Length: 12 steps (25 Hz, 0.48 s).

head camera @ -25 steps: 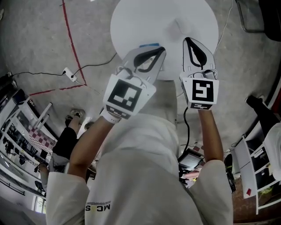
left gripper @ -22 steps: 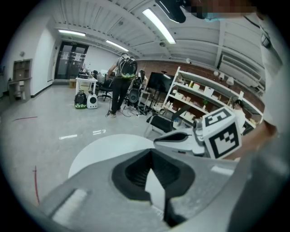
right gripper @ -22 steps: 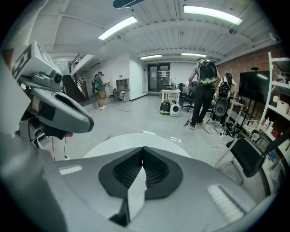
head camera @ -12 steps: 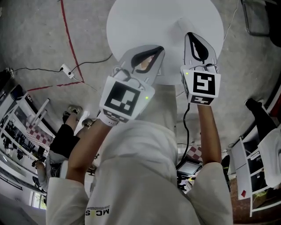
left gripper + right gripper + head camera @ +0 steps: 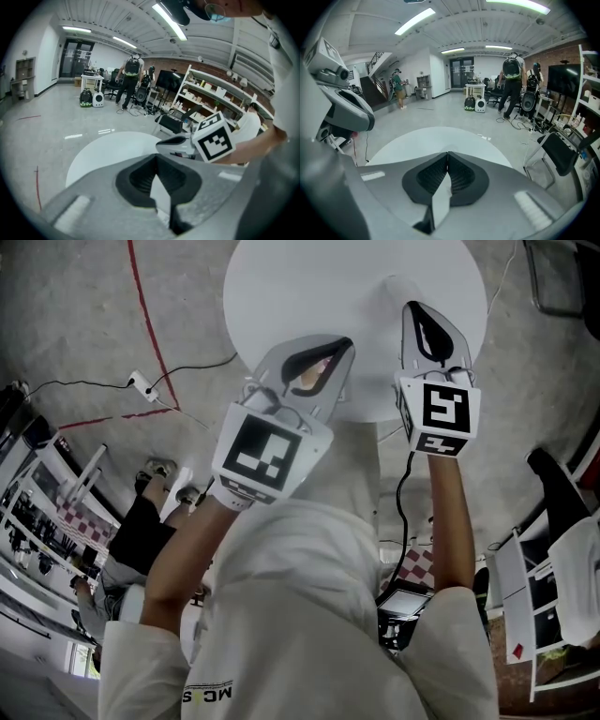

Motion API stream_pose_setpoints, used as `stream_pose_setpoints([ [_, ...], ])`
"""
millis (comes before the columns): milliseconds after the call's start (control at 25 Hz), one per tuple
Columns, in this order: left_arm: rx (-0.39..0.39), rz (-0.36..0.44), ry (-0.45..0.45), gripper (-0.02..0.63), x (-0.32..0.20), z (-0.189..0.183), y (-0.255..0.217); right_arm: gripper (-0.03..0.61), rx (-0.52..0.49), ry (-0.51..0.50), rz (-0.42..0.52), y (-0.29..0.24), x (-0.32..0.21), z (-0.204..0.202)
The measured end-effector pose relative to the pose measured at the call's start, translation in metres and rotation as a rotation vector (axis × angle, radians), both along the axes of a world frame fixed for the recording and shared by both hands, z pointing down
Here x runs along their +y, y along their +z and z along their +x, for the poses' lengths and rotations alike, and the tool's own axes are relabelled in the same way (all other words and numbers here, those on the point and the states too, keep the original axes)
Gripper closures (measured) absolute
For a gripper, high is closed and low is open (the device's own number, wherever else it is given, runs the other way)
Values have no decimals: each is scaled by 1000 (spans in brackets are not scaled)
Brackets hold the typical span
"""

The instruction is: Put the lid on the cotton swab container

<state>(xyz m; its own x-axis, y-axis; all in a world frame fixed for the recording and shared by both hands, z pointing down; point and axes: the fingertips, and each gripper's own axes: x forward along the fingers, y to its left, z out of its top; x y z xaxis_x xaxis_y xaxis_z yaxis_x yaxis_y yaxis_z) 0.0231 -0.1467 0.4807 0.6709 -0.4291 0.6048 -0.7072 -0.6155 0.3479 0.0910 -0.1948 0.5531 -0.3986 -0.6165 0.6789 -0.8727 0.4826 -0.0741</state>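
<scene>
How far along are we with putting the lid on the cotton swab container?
Nothing looks done: no container or lid shows in any view. In hand: nothing. The left gripper and right gripper are both shut and empty over the round white table. Finding, gripping and fitting the lid all remain.

Open room over white table (image 5: 309, 296); chair (image 5: 560, 152) beside.

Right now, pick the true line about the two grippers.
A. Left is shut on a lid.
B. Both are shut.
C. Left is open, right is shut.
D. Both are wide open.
B: the jaw tips of the left gripper and the right gripper meet in their own views, with only the white table beyond.
</scene>
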Motion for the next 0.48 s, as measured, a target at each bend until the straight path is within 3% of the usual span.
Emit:
stream_pose_setpoints([
  [480, -15, -15, -11, 614, 2, 2, 6, 580, -20, 7, -42, 18, -8, 12],
])
